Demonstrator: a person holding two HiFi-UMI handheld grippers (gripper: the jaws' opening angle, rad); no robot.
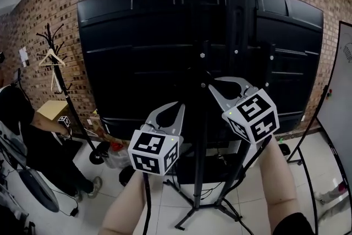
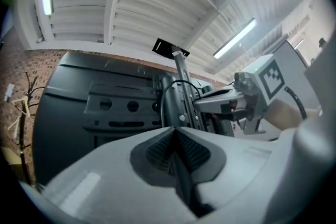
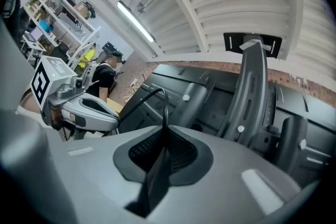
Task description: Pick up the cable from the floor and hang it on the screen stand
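Note:
A thin black cable (image 2: 167,89) rises in a loop out of my left gripper (image 2: 176,131), whose pads are shut on it. My right gripper (image 3: 163,131) is shut on the same cable (image 3: 152,92), which arcs off to the left. In the head view both grippers are raised before the back of the big black screen (image 1: 137,36): the left gripper (image 1: 175,107) lower, the right gripper (image 1: 211,86) higher, beside the stand's black column (image 1: 236,14). A length of cable (image 1: 146,201) hangs down below the left gripper. The column (image 3: 252,86) stands close ahead of the right gripper.
The stand's tripod legs (image 1: 198,209) spread over the white tiled floor. A coat rack (image 1: 55,58) and a person (image 1: 22,118) are at the left, with a cardboard box (image 1: 52,110) nearby. A whiteboard (image 1: 338,102) stands at the right. Shelves (image 3: 58,8) line the far wall.

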